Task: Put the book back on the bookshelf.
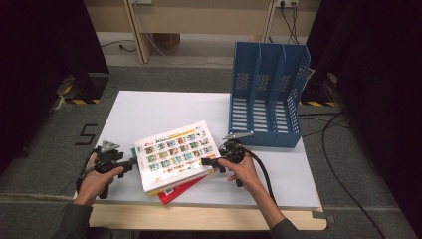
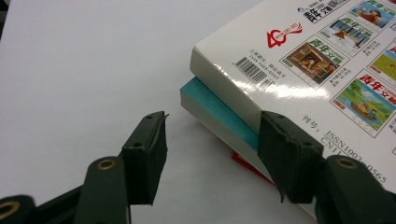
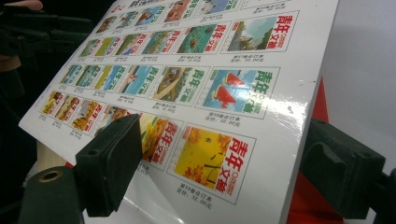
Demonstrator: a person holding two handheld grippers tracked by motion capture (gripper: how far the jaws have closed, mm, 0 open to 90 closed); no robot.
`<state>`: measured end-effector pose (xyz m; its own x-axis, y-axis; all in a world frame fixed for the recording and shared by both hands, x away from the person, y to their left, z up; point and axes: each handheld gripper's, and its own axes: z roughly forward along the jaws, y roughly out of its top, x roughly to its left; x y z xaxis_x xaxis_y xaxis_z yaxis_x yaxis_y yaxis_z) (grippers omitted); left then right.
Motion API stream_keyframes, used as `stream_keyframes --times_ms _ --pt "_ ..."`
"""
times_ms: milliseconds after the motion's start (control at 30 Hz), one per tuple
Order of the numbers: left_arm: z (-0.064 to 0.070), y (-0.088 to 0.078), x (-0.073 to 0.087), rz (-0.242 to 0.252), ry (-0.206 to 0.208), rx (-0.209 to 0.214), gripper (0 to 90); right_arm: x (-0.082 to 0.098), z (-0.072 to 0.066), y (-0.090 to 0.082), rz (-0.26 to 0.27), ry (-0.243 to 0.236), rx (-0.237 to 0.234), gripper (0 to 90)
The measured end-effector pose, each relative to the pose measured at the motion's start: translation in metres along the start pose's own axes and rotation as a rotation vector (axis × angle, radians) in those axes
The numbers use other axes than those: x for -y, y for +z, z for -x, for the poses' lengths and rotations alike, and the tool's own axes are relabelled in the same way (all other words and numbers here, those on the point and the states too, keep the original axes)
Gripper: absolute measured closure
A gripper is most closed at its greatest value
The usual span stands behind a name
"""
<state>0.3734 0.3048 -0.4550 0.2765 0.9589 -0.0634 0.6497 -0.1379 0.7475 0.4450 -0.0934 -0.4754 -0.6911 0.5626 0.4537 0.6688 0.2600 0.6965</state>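
A stack of books lies at the front of the white table [image 1: 149,107]. On top is a white magazine [image 1: 174,152] [image 2: 327,70] [image 3: 187,70] with rows of small colour pictures. Under it are a teal book [image 2: 219,112] and a red book [image 1: 176,191] [image 3: 317,102]. My left gripper [image 1: 133,163] [image 2: 212,135] is level at the stack's left edge. Its jaws stand a little apart with bare table between them, and one jaw covers the teal book's edge. My right gripper [image 1: 208,163] [image 3: 224,154] is open wide at the magazine's right edge, one jaw over the cover and the other past the edge.
A blue three-slot file rack [image 1: 266,99] stands upright at the table's back right, just behind my right hand. Bare white tabletop lies behind and left of the stack. Cables [image 1: 343,164] run over the floor to the right of the table.
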Motion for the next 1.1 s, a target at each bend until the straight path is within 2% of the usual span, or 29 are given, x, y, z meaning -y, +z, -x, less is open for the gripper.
stream_keyframes --times_ms 133,233,267,333,367,400,467,600,733,800,867,933,967,1000,1033,1067,1100 --pt "0.004 0.003 0.0 0.006 -0.003 0.017 43.1 -0.001 0.003 0.002 -0.005 0.025 -0.009 16.3" --pt "0.003 0.003 0.0 0.003 -0.007 0.023 42.9 -0.002 0.005 0.001 -0.006 0.041 -0.015 18.6" --pt "0.004 0.004 0.0 0.005 -0.009 0.024 42.7 -0.002 0.007 -0.001 -0.002 0.062 -0.021 22.5" --pt "0.003 0.004 0.001 0.006 -0.01 0.027 42.5 -0.002 0.008 -0.003 0.009 0.098 -0.023 25.2" --pt "0.003 0.004 0.001 0.006 -0.01 0.027 42.5 -0.002 0.008 -0.003 0.009 0.098 -0.023 25.2" --pt "0.003 0.004 0.001 0.005 -0.008 0.03 42.5 -0.002 0.008 -0.004 0.021 0.124 -0.027 27.1" --pt "0.002 0.004 0.001 0.003 -0.003 0.035 42.6 -0.002 0.009 -0.004 0.023 0.128 -0.028 27.3" --pt "0.001 0.005 0.002 0.005 -0.003 0.047 42.4 -0.002 0.01 -0.01 0.065 0.191 -0.069 32.5" --pt "0.001 0.004 0.002 0.005 -0.001 0.048 42.7 -0.007 0.007 -0.018 0.103 0.209 -0.118 32.8" --pt "0.002 0.004 0.002 0.008 0.002 0.049 44.2 -0.009 0.005 -0.022 0.118 0.205 -0.137 34.6" --pt "0.002 0.004 0.001 0.006 0.007 0.057 47.1 -0.013 0.002 -0.026 0.107 0.177 -0.16 34.7" --pt "0.003 0.004 0.001 0.006 0.008 0.053 47.6 -0.015 0.0 -0.026 0.099 0.183 -0.225 38.7" --pt "0.004 0.005 0.001 0.006 0.014 0.052 47.6 -0.016 -0.002 -0.025 0.093 0.188 -0.249 43.5" --pt "0.004 0.005 0.001 0.006 0.014 0.052 47.7 -0.016 -0.002 -0.025 0.093 0.188 -0.249 43.5" --pt "0.005 0.005 0.0 0.006 0.021 0.056 47.7 -0.017 -0.005 -0.021 0.069 0.191 -0.283 47.5" --pt "0.005 0.005 0.0 0.007 0.023 0.059 47.6 -0.021 -0.018 -0.014 0.012 0.144 -0.276 46.5" --pt "0.005 0.005 0.0 0.007 0.023 0.059 47.1 -0.021 -0.018 -0.014 0.012 0.144 -0.276 46.5"
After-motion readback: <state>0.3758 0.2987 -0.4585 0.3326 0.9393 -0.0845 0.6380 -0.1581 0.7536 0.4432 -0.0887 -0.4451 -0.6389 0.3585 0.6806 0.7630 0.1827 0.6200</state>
